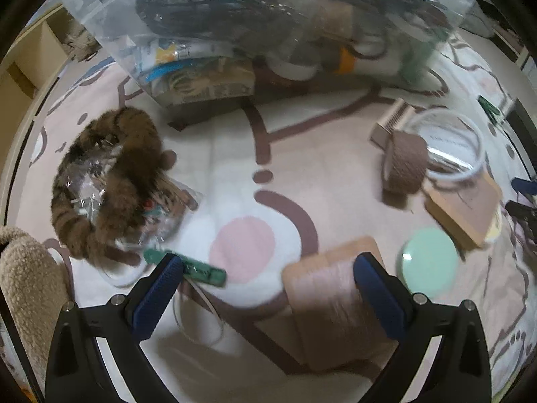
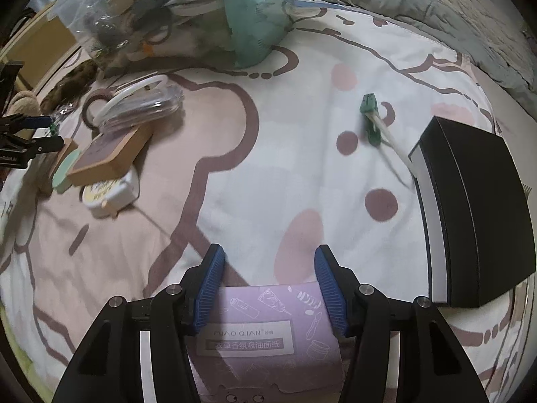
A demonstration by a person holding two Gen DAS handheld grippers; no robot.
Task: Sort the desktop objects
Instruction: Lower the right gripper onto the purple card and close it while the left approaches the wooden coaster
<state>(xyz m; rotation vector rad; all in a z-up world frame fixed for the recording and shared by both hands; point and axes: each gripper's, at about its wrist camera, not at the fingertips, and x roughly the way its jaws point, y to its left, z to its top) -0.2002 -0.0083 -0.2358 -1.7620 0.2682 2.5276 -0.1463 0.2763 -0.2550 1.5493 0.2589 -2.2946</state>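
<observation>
Surface: a bed with a cartoon-print sheet carries all items; no counter is seen.
Right tool: closed on a lilac packet of blotting paper, gripped across its width and lifted off the sheet, judged so that it can be carried to a group.
Left tool: spread wide, nothing between the pads; it hangs over a wooden block, which lies just under the right-hand pad, judged the next pick.
Sorted cluster: a kraft box, a mint disc, a clear tub and a brown tape roll lie close together toward the left edge of the bed in the right wrist view.
Loose items: a green clip lies near a black box at the right edge.
Far edge: a clear bag of cables is propped there, judged a bulk holder.
Furry ring: set apart, with plastic inside it.
</observation>
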